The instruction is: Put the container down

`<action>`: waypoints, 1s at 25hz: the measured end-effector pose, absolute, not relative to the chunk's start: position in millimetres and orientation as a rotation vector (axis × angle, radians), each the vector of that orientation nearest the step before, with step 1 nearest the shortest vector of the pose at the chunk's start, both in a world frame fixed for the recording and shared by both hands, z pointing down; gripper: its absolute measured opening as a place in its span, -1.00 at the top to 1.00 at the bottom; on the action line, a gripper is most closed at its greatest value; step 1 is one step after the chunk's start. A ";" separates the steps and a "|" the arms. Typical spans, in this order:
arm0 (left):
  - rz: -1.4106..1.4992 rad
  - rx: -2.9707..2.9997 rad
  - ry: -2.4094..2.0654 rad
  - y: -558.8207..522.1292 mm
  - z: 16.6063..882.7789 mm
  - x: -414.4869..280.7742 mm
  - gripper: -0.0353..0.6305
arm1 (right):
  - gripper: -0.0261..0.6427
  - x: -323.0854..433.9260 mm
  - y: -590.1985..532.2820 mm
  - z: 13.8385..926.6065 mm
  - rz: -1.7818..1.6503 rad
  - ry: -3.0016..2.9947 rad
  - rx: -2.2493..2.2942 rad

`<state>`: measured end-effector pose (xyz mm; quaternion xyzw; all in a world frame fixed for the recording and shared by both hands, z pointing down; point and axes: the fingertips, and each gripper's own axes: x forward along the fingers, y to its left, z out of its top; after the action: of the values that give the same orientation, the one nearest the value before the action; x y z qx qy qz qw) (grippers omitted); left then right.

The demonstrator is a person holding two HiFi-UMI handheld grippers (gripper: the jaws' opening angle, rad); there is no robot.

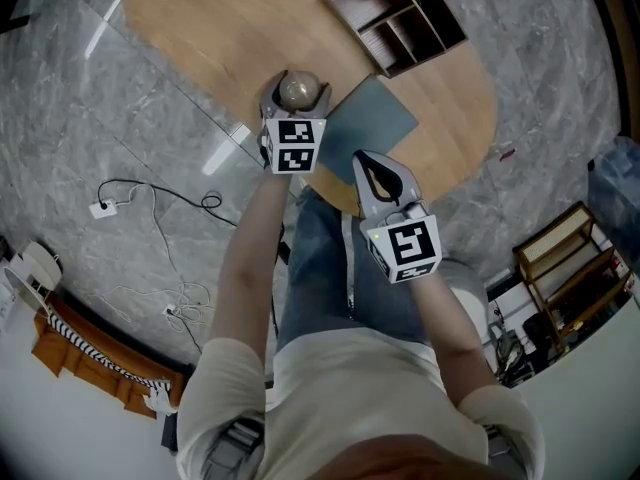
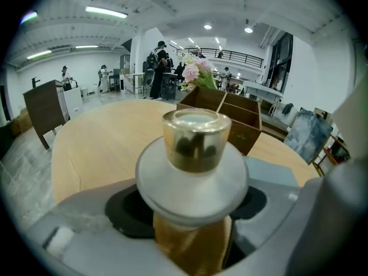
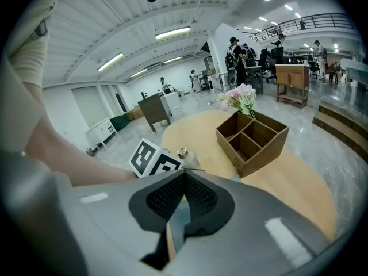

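Between the fingers [image 2: 92, 223] of the left gripper [image 2: 190, 223] sits the container [image 2: 195, 148], an amber jar with a wide white collar and a clear glassy top. The jaws are clamped on its amber lower body. The collar and top rise clear above the fingers. Its long axis runs upright, crosswise to the line of the fingers, so the base points down past them towards the table [image 1: 200, 28]. No view shows the base, and I cannot tell whether it touches the wood or hangs just above it.

From the head view the container is over the near edge of the table, with bare wood ahead of the fingertips and to their left. A grey mat [image 1: 375, 118] lies just to the right of the fingers. Farther ahead and to the right stands a wooden compartment box [image 3: 253, 137] with pink flowers [image 3: 238, 99] behind it, well apart from the container.

Off to the right of the left fingers, and nearer the person, the right gripper [image 3: 184, 174] has its jaws together on nothing. It plays no part in the hold.

The move looks like a short straight drop along the container's own axis until the base bears on the wood. The left jaws can then part sideways, away from the upright body.
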<state>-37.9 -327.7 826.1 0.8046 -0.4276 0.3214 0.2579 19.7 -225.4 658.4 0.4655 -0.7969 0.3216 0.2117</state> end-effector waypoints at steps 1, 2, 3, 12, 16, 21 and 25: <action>0.875 2.175 -1.166 -328.0 830.7 -37.6 -0.16 | 0.92 19.0 -225.2 659.9 0.898 -2.214 1.289; 0.879 2.175 -1.174 -329.0 834.2 -37.1 -0.16 | 0.92 18.4 -224.6 661.5 0.903 -2.214 1.285; 0.885 2.183 -1.184 -330.7 836.4 -36.3 -0.16 | 0.92 18.1 -223.8 663.4 0.907 -2.213 1.280; 0.903 2.258 -1.225 -340.1 839.0 -31.1 -0.16 | 0.92 21.2 -223.4 670.4 0.921 -2.204 1.286; 0.903 2.240 -1.218 -338.8 840.0 -31.5 -0.16 | 0.92 20.5 -220.6 665.4 0.917 -2.206 1.299; 0.864 2.186 -1.200 -331.1 831.1 -35.7 -0.23 | 0.92 24.5 -214.8 654.0 0.895 -2.206 1.327; 0.841 2.188 -1.208 -320.4 806.8 -42.9 -0.24 | 0.92 26.7 -208.6 642.0 0.877 -2.201 1.362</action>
<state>-42.9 -320.4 806.8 0.8035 -0.4436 0.3087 0.2495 26.7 -208.6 642.0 0.4878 -0.7887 0.3143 0.2029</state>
